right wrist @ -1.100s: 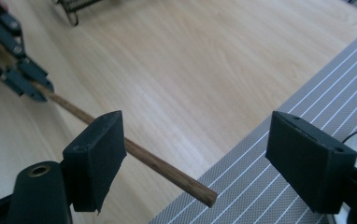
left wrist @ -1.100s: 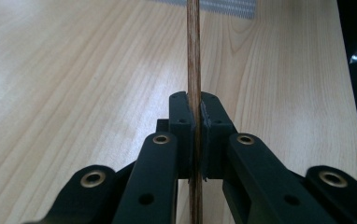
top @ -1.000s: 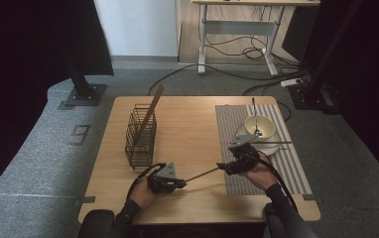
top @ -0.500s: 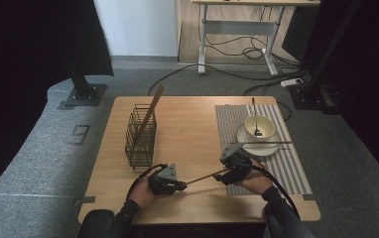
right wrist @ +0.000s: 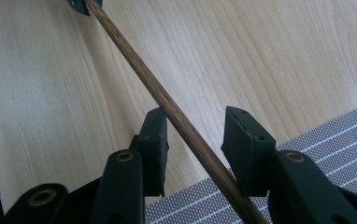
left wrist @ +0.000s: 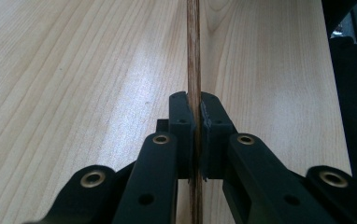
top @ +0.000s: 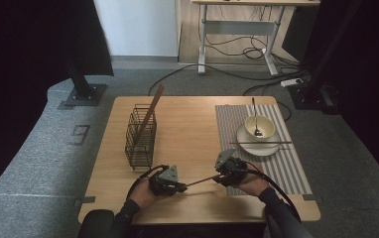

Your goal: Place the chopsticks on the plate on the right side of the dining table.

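The left gripper point(left wrist: 196, 109) rises from the bottom of the frame, its two black jaws pressed tight on a thin brown wooden stick point(left wrist: 193, 51); the stick runs straight up the middle of the picture, from the bottom edge between the pads to the top edge; beneath it lies the pale wooden table point(left wrist: 74, 70), its grain slanting toward the upper right; a dark shape fills the right edge, too dim to make out.

Dark long sleeves point(top: 128, 218) worn on both forearms. Left gripper point(left wrist: 194, 109), right gripper point(right wrist: 196, 140): black, brass-ringed holes in jaw arms. Grey three-cornered plate point(top: 169, 173) mounted atop. Black cable point(top: 272, 182) trailed, possibly looped.
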The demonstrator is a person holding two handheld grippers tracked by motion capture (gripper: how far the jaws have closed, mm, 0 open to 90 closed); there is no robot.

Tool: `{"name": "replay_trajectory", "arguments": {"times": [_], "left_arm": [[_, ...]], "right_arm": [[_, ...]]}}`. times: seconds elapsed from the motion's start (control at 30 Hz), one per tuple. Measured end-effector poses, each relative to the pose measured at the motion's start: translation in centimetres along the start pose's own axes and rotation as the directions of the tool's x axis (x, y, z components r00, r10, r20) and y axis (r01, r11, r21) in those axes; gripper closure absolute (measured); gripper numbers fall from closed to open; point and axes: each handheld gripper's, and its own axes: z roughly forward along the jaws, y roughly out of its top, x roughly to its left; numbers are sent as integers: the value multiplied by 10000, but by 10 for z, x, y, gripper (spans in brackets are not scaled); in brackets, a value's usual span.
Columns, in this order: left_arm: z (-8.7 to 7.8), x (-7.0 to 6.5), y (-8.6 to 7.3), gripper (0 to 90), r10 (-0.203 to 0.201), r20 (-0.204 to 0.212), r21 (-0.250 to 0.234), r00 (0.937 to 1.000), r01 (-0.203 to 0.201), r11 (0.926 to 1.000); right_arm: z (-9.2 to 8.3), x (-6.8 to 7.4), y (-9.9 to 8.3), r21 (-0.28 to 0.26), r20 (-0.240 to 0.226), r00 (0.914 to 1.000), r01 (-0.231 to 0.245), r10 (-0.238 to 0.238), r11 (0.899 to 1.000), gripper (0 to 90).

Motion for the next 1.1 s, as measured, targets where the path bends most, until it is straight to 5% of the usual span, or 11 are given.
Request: {"name": "replay_trajectory", "arguments": {"times": [0.3, 0.43, 0.77, 1.1], "left_arm": [[0, 0, -2, 827, 160, -356, -32, 9992, -161, 9999], [-2, 2, -3, 787, -98, -516, -379, 9986, 79, 9992], [-2, 5, -5, 527, -442, -1277, -562, 9908, 373, 9977], [-2, 11, -6, 216, -1369, -2025, -922, 9697, 1203, 9884]], "right_arm": [[1, 4, 1, 342, -222, 9992, 338, -331, 9988, 673], [0, 4, 0, 351, -552, 9978, 383, -363, 9986, 713], [-2, 13, 2, 40, -1610, 9840, 773, -756, 9970, 831], [-10, 11, -1, -161, -1344, 9889, 625, -641, 9979, 831]]}}
